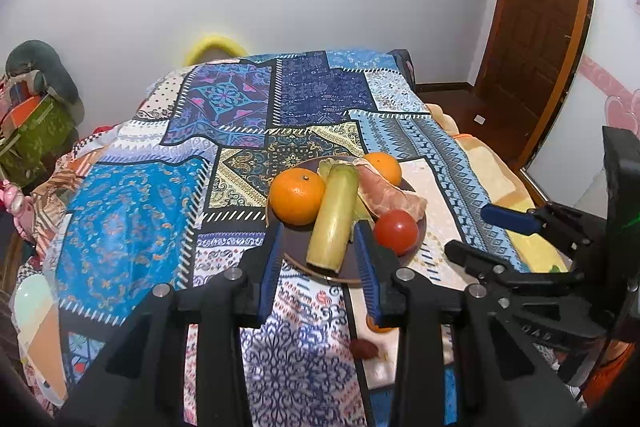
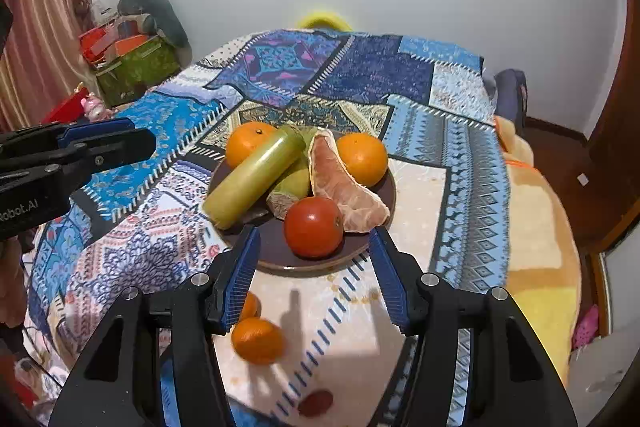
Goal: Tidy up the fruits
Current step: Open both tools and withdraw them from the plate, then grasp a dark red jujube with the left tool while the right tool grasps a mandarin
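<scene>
Two empty hand-held grippers, left (image 1: pixel 316 253) and right (image 2: pixel 314 275), jaws spread, at the crowded plate's (image 2: pixel 280 261) near rim.

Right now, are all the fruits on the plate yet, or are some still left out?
Mostly done: the round dark plate already carries two oranges, a red tomato, a peeled pomelo wedge and yellow-green cane sticks. Nothing is in hand: the left gripper and right gripper are both open and empty. Left: a small loose orange and a dark red date-like fruit on the patterned cloth.
</scene>
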Tool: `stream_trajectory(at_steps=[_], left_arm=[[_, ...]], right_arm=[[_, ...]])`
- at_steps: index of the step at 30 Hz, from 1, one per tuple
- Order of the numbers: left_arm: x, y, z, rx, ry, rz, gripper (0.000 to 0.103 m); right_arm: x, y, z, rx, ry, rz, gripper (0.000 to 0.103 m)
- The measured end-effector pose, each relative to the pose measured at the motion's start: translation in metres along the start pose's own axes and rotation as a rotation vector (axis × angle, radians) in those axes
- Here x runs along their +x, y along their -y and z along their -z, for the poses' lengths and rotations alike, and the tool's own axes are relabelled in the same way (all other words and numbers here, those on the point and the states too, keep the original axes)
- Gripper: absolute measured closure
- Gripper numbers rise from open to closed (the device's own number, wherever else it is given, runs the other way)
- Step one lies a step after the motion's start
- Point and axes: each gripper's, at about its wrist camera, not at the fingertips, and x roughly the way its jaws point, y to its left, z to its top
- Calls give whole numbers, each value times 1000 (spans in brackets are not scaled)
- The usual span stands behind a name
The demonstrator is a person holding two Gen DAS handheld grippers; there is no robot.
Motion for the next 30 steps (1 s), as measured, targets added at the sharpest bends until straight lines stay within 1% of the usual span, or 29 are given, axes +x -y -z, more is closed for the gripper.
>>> stream_trajectory(at_steps=[1,2,3,4,6,9,11,18,26,28,30], left_arm=[[-5,1,2,0,4,-2,64],[-9,1,4,1,7,-4,60],[-14,1,7,1,12,-5,56],[-18,2,9,1,15,-7,54],[-23,2,15,3,15,-8,47],[-24,2,27,3,-12,-9,43],[-20,0,37,-5,-50,3,41],[9,-2,69,-16,-184,32,41],[37,3,91,-28,-275,104,41],[43,5,94,-21,-289,114,41],[48,8,96,-15,-301,126,45]], right_arm=[[-4,-1,1,-1,5,1,49],[-9,-2,2,0,10,3,48],[-14,-3,4,1,18,5,43],[-17,-3,5,2,25,8,40],[-24,-4,10,0,32,14,40],[-26,-7,18,-1,14,20,40],[-24,-8,24,-1,-5,21,39],[-9,-12,42,1,-79,-15,39],[12,-19,54,0,-138,-91,40],[19,-21,56,-2,-154,-109,46],[26,-21,57,2,-174,-124,51]])
